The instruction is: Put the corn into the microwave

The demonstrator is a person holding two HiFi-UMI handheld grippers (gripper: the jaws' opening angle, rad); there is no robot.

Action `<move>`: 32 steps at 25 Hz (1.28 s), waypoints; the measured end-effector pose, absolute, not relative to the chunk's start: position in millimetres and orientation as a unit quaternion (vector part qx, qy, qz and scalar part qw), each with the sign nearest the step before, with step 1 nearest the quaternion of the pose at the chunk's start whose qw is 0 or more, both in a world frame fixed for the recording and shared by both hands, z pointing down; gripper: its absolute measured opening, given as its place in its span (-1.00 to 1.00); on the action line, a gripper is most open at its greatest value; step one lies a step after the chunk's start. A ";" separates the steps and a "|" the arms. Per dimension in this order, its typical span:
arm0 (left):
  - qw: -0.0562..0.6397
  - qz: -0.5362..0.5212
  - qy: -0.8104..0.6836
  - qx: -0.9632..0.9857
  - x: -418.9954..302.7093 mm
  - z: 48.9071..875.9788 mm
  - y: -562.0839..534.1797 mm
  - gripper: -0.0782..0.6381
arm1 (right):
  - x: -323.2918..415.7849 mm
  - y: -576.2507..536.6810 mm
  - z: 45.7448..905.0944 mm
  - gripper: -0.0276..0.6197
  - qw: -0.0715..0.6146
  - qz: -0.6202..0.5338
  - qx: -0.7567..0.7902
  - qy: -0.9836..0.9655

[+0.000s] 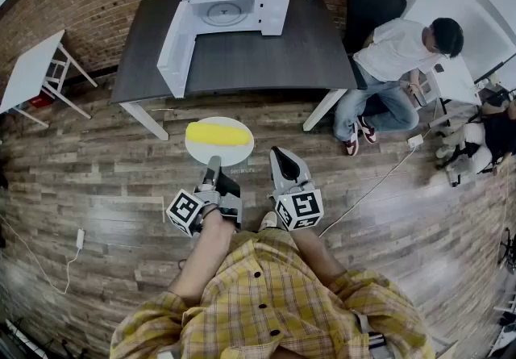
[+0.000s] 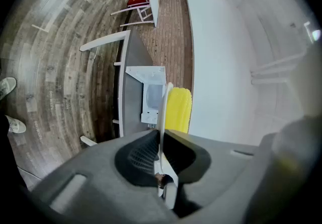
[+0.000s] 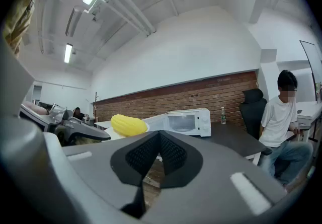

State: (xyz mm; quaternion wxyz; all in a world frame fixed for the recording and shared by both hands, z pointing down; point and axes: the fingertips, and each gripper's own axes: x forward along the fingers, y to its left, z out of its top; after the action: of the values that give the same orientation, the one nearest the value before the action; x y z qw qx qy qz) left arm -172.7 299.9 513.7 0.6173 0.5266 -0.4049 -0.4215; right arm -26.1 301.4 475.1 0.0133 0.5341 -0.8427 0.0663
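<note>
L gripper (image 1: 212, 165) is clamped on the near rim of a white plate (image 1: 234, 157), held in the air w/ the corn (image 1: 218, 135) lying across it, well short of the table (image 1: 266, 59). Microwave (image 1: 234, 1) sits at the table's back edge, door (image 1: 176, 47) swung open. R gripper (image 1: 280, 156) — jaws together, nothing between them.

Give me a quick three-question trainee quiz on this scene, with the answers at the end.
1. True or false: the microwave door stands open.
2. Which gripper clamps the plate by its rim?
3. The corn lies: A on the plate, B inside the microwave, C on the table.
Key: 1 true. 2 the left gripper. 3 A.
</note>
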 end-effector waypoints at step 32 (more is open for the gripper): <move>0.600 -0.439 -0.418 0.522 -87.6 521.2 293.1 -0.71 | 48.6 283.9 481.6 -0.90 0.000 0.064 0.489 -0.870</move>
State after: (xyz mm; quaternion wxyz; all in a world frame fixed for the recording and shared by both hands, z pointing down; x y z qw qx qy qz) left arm -87.6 293.1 521.2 0.6001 0.5216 -0.4179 -0.4395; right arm 48.6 283.9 481.6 0.0003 0.4887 -0.8701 0.0644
